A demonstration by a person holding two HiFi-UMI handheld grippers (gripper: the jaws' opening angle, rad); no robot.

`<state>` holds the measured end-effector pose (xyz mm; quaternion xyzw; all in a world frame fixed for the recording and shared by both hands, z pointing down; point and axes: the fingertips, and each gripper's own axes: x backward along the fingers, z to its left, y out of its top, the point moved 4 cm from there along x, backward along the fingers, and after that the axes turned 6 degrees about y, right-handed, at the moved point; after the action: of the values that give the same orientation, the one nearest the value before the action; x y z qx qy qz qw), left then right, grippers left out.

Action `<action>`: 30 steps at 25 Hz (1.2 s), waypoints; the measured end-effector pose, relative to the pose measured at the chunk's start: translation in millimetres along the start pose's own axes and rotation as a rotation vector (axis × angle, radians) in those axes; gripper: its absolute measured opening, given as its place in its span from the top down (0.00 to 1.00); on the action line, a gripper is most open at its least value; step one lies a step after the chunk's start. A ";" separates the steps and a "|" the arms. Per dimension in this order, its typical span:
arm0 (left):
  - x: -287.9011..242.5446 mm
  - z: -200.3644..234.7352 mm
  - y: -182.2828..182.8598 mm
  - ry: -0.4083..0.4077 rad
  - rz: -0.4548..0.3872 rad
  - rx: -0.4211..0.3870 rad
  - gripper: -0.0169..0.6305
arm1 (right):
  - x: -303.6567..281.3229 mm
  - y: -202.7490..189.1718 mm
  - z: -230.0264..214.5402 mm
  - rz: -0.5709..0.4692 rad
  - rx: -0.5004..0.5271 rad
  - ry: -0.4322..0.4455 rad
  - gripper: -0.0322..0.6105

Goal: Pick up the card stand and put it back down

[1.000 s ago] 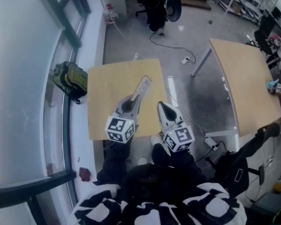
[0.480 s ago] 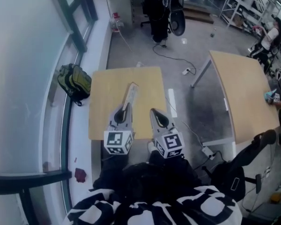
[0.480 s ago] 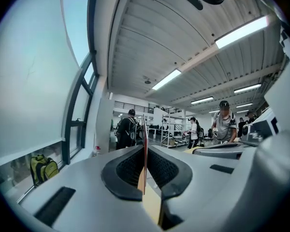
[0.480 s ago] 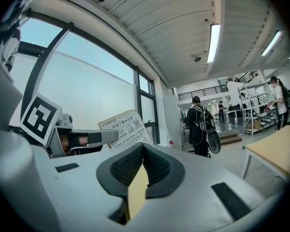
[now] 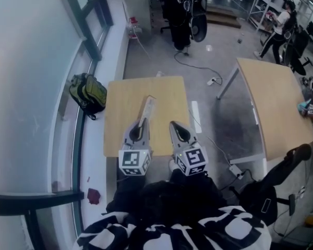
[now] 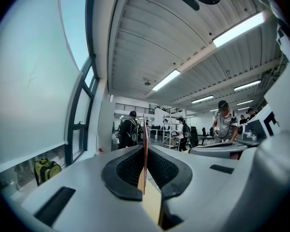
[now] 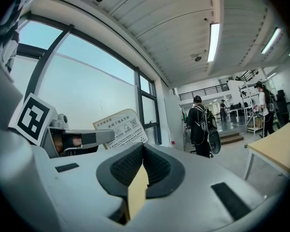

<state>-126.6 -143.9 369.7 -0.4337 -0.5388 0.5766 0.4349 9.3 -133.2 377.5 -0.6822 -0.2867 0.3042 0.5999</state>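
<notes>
A: Where is the card stand (image 5: 147, 107) right now?

B: In the left gripper (image 5: 140, 122). The left gripper view shows it edge-on, a thin clear sheet standing upright between the 2 pads, which are pressed almost together on it. From the right gripper view you can read it as a printed card in a clear holder, sticking out past the left gripper's tips.

A: Is it on the table (image 5: 167, 90)?

B: I judge not. From the head view it reaches out over the small wooden table, and neither gripper view shows the tabletop under it, so it looks lifted clear. I can't see the gap itself.

A: And the right gripper (image 5: 175, 126)?

B: Just beside the left one, jaws closed together with nothing between them. It plays no part in the hold.

A: So how far along are we?

B: The pick-up looks done. What's left is step 2: lower the stand onto the table so its base sits flat, then let the pads part and draw back without tipping it.
</notes>
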 end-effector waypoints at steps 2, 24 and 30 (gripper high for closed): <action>-0.6 -0.4 4.3 -0.013 -0.007 -0.008 0.95 | -2.4 -3.1 0.9 0.006 0.000 0.007 0.94; -29.7 -4.3 -14.3 -0.113 0.031 0.029 0.95 | -10.4 -7.3 -27.0 0.026 -0.019 -0.035 0.94; -40.1 -2.7 -19.9 -0.120 0.054 0.035 0.95 | -13.4 -11.0 -37.5 0.028 -0.038 -0.042 0.94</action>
<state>-113.5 -181.3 390.8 -0.4049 -0.5418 0.6226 0.3936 28.8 -166.2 392.9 -0.6908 -0.2952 0.3215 0.5765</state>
